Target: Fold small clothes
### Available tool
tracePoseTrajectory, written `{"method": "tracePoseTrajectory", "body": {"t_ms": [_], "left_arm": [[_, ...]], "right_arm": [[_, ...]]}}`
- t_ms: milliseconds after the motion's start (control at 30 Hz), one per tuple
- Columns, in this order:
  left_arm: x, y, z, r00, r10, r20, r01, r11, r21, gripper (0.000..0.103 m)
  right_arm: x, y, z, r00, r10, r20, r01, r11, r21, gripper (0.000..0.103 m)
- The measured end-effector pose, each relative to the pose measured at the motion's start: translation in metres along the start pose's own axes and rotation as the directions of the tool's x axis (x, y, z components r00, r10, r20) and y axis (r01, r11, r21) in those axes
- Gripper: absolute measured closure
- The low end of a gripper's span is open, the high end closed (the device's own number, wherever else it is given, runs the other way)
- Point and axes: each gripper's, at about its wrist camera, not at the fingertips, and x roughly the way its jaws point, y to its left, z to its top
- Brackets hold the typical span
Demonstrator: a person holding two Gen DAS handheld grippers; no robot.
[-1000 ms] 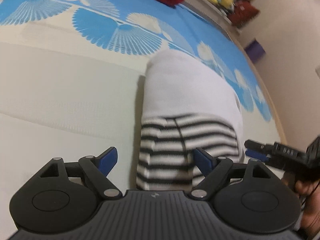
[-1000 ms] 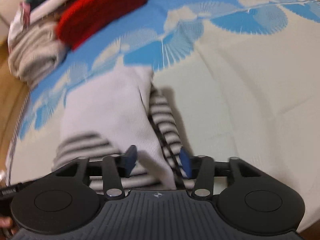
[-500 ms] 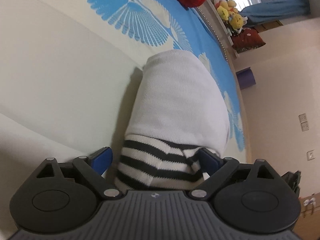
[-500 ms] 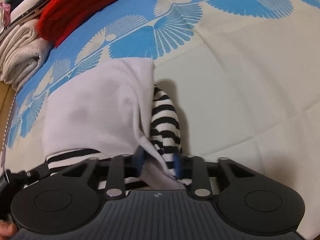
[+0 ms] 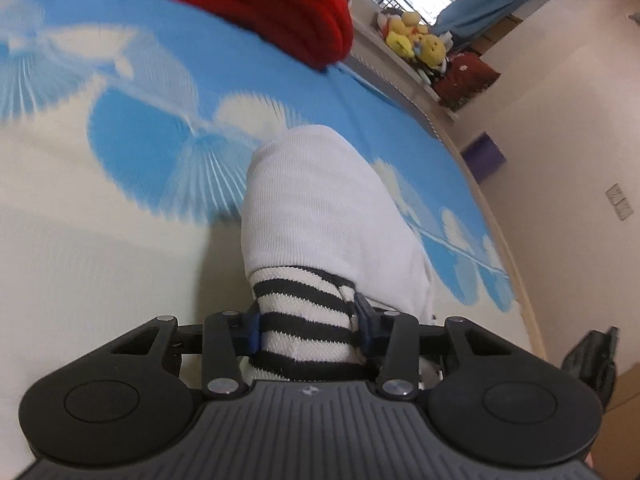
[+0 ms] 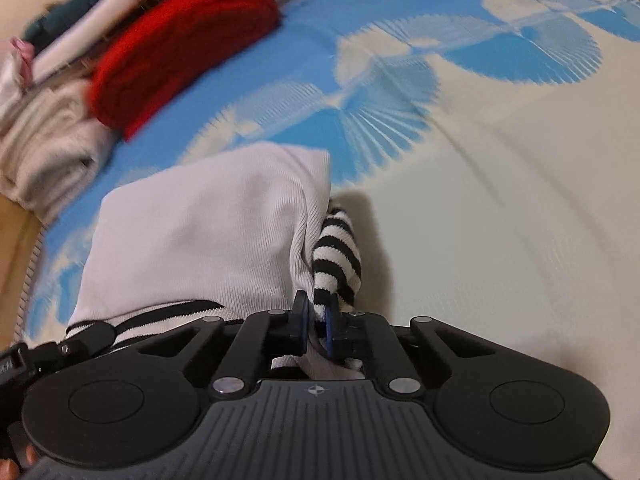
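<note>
A small white knitted garment point(image 5: 320, 208) with a black-and-white striped end point(image 5: 300, 300) lies folded on a bedspread point(image 5: 80, 264) printed with blue fans. My left gripper point(image 5: 308, 320) has the striped end bunched between its blue pads; its jaws are closing and press on the cloth from both sides. In the right wrist view the same white garment point(image 6: 200, 232) fills the middle, with a striped sleeve point(image 6: 336, 256) along its right edge. My right gripper point(image 6: 316, 320) is closing too, almost together, pinching white and striped cloth at the near corner.
A red knitted piece point(image 6: 180, 48) and folded cream cloths point(image 6: 44, 148) are stacked at the far left of the bed. Stuffed toys point(image 5: 416, 40) sit on a ledge past the bed's edge, with a purple box point(image 5: 482, 156) by the wall.
Both grippers went from standing wide around the garment's near end to closing on it. The left now clamps the striped end, the right pinches the corner, and both have moved along the bed.
</note>
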Motion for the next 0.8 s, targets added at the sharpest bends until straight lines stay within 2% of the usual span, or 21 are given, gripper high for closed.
{"method": "tracePoseTrajectory", "body": {"t_ms": [67, 167, 267, 333, 367, 400, 433, 500, 567, 633, 700, 800], "left_arm": [[-0.006, 0.008, 0.02, 1.0, 0.03, -0.003, -0.03, 1.0, 0.009, 0.055], [-0.015, 0.03, 0.042, 0.995, 0.104, 0.009, -0.104, 0.995, -0.009, 0.048], [-0.033, 0.045, 0.041, 0.98, 0.189, 0.06, -0.189, 0.982, 0.007, 0.048], [-0.04, 0.046, 0.03, 0.986, 0.164, 0.044, -0.164, 0.986, 0.016, 0.048], [-0.037, 0.044, 0.023, 0.989, 0.148, -0.007, -0.148, 0.989, 0.023, 0.048], [-0.03, 0.04, 0.017, 0.985, 0.154, -0.072, -0.151, 0.987, 0.047, 0.048], [-0.024, 0.034, 0.011, 0.978, 0.179, -0.102, -0.17, 0.981, 0.098, 0.048], [-0.013, 0.025, 0.001, 0.962, 0.246, -0.116, -0.215, 0.95, 0.225, 0.043], [-0.007, 0.024, -0.004, 0.952, 0.282, -0.116, -0.237, 0.925, 0.296, 0.039], [-0.014, 0.026, 0.001, 0.958, 0.267, -0.108, -0.231, 0.937, 0.262, 0.04], [-0.033, 0.028, 0.006, 0.971, 0.234, -0.057, -0.216, 0.951, 0.22, 0.04], [-0.048, 0.031, 0.002, 0.98, 0.197, -0.026, -0.187, 0.959, 0.212, 0.04]], "right_arm": [[0.004, 0.018, 0.009, 0.999, 0.035, 0.035, -0.035, 0.999, -0.001, 0.096], [0.014, 0.043, 0.019, 0.995, 0.062, 0.075, -0.059, 0.998, -0.035, 0.096], [0.031, 0.057, 0.026, 0.997, 0.052, 0.065, -0.049, 0.998, -0.047, 0.096], [0.042, 0.062, 0.025, 0.999, 0.025, 0.037, -0.023, 0.997, -0.068, 0.096], [0.049, 0.066, 0.024, 1.0, 0.006, 0.017, -0.004, 0.997, -0.083, 0.096], [0.052, 0.068, 0.021, 1.0, -0.025, 0.014, 0.026, 0.995, -0.096, 0.096], [0.057, 0.069, 0.02, 0.998, -0.056, 0.007, 0.057, 0.993, -0.103, 0.096], [0.061, 0.065, 0.019, 0.996, -0.085, -0.016, 0.083, 0.994, -0.076, 0.096], [0.064, 0.064, 0.019, 0.994, -0.104, -0.025, 0.101, 0.992, -0.075, 0.095], [0.063, 0.067, 0.016, 0.993, -0.111, -0.028, 0.109, 0.991, -0.081, 0.093], [0.057, 0.069, 0.014, 0.992, -0.128, -0.005, 0.127, 0.988, -0.088, 0.091], [0.046, 0.072, 0.009, 0.992, -0.125, 0.012, 0.126, 0.987, -0.099, 0.088]]}}
